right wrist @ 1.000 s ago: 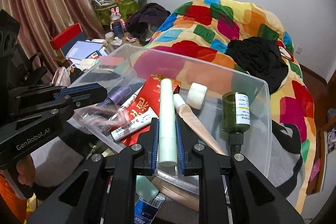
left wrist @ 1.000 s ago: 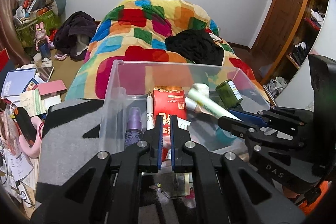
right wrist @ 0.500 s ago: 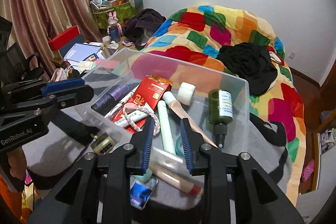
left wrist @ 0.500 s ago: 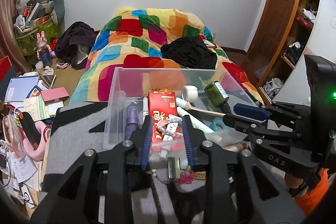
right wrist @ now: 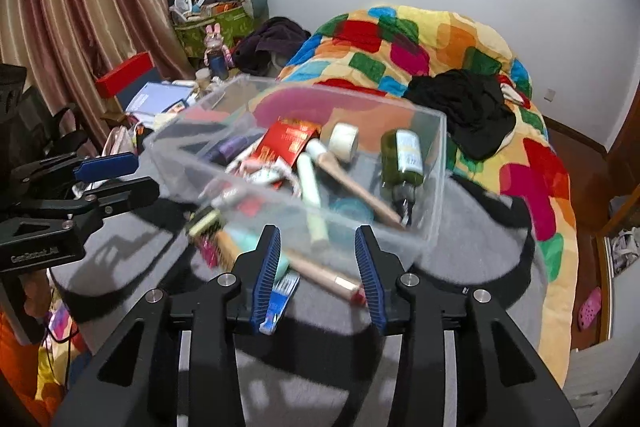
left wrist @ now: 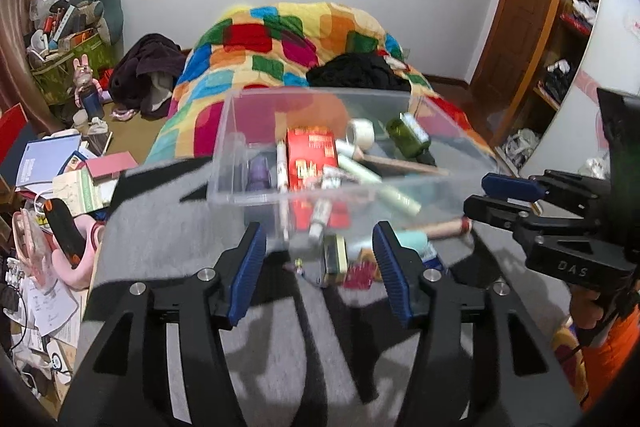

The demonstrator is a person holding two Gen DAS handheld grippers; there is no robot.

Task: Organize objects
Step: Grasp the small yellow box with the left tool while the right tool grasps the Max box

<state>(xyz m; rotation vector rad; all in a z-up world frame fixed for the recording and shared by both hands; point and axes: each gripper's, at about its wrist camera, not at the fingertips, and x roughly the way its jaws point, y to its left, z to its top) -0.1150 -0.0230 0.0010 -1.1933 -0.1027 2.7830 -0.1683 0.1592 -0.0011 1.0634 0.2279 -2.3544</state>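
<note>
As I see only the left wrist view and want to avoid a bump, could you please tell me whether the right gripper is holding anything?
Observer: No; the right gripper has just been opening its jaws, and neither pad presses on anything.
Operator: Thank you. Does anything lie near its fingers?
Observer: A blue-and-white packet lies on the grey cloth beside its left finger.
Operator: Anything else?
Observer: A beige tube lies on the cloth, its red end by the right finger.
</note>
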